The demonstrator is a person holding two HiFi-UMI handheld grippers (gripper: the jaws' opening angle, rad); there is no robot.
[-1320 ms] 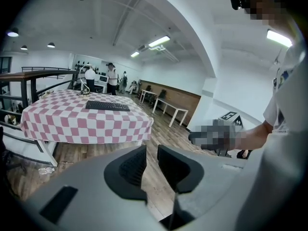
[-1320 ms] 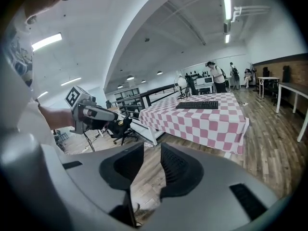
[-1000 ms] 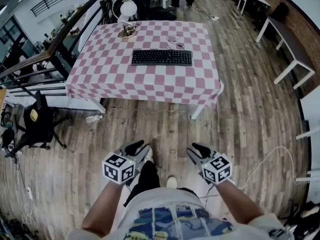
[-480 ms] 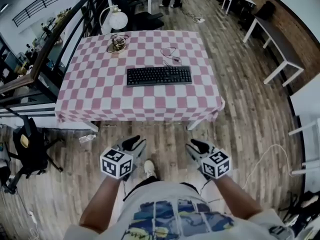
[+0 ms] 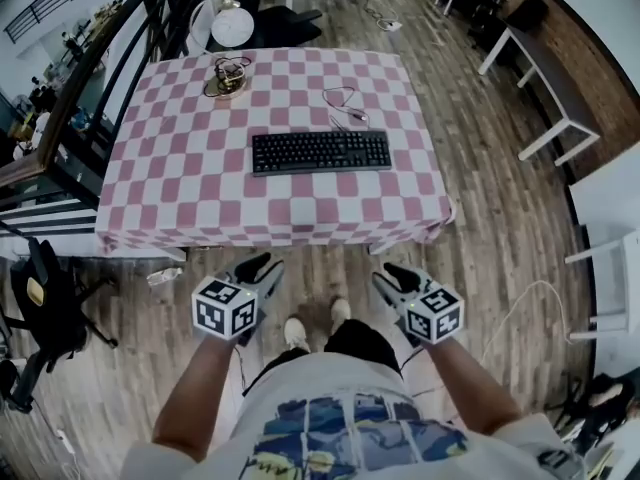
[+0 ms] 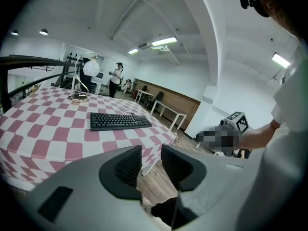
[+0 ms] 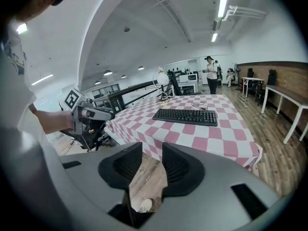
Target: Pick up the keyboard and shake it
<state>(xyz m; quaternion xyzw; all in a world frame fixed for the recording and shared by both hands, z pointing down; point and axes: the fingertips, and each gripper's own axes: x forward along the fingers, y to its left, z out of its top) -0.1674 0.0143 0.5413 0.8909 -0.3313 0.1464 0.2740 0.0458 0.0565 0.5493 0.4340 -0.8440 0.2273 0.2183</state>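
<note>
Walking has brought you nearer: the table's near edge, well ahead of both claws a second ago, now lies just beyond their tips in the head view.

Your left gripper (image 6: 151, 162) has its jaws spread. They have just been opening a little, and nothing sits between them; only floorboards and the hem of the cloth show through the gap. Your right gripper (image 7: 151, 165) is spread too and empty, with the wooden floor (image 5: 500, 218) and a shoe tip seen past its pads.

You hold both out in front of your body on bare forearms, side by side and apart, each angled forward and down toward the table, marker cubes facing up.

The black keyboard (image 5: 320, 152) lies flat near the middle of the pink-and-white checkered tablecloth (image 5: 200, 208), its long side toward you, well apart from both claws. A thin cable (image 5: 345, 103) loops just behind it, and a white globe lamp (image 5: 230, 26) stands at the far left corner.
</note>
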